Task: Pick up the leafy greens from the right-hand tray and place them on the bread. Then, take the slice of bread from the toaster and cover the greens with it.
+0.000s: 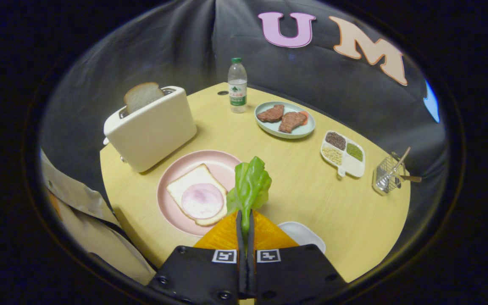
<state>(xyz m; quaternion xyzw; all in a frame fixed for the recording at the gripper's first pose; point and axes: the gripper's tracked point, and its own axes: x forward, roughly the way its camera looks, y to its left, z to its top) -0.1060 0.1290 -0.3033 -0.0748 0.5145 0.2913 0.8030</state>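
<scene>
Greens [249, 186] stand up between my gripper's [244, 224] fingers, which are pressed together on the stalk end, so the leaf is clamped and carried off the table. I judge this to be the first step in hand: the leaf is picked and on its way to the bread [197, 195], not yet laid down.

Taking the pink plate [223, 163] as my landmark: the bread lies flat on it with a round slice of ham [203, 200] on top, and the leaf hangs over the plate's edge nearest my fingers, just beside the bread's corner but apart from it. Behind the plate stands the toaster [151, 129] with the second slice [142, 95] poking up from its slot, untouched. A white tray [307, 235] sits on the other side of my fingers from the plate (partly hidden by them).

The next move, I think, calls for shifting across toward the plate's middle, lowering until the leaf rests on the ham, then parting the fingers.

The leaf is bright green, crinkled, broad at the top and narrowing to a paler stalk; it looks light and floppy, so it may cling to a finger on release.
</scene>
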